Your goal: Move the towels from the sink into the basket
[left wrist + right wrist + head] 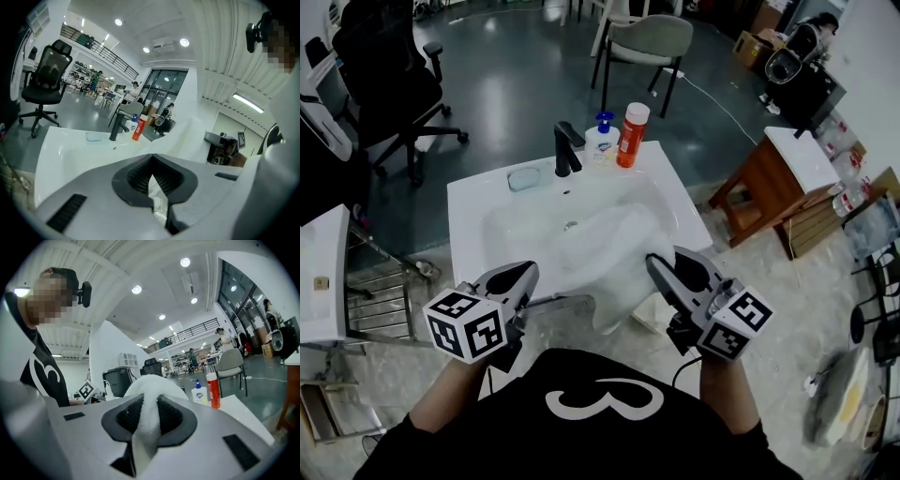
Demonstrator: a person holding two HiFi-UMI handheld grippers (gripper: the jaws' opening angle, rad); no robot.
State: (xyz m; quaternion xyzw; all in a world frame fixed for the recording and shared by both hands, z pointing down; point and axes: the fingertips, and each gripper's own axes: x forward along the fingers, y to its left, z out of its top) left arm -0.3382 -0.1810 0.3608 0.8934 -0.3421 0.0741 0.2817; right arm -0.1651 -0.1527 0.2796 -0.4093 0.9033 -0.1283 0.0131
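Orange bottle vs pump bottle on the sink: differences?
The orange bottle is taller than the pump bottle. The orange bottle has a plain white cap; the pump bottle has a blue pump head. The orange bottle's body is orange, the pump bottle's pale. The pump bottle stands nearer the faucet than the orange bottle. Both stand upright on the sink's back rim.

Right edge of the towel (pixel 609 253), seemingly behind the right gripper (pixel 664 264)
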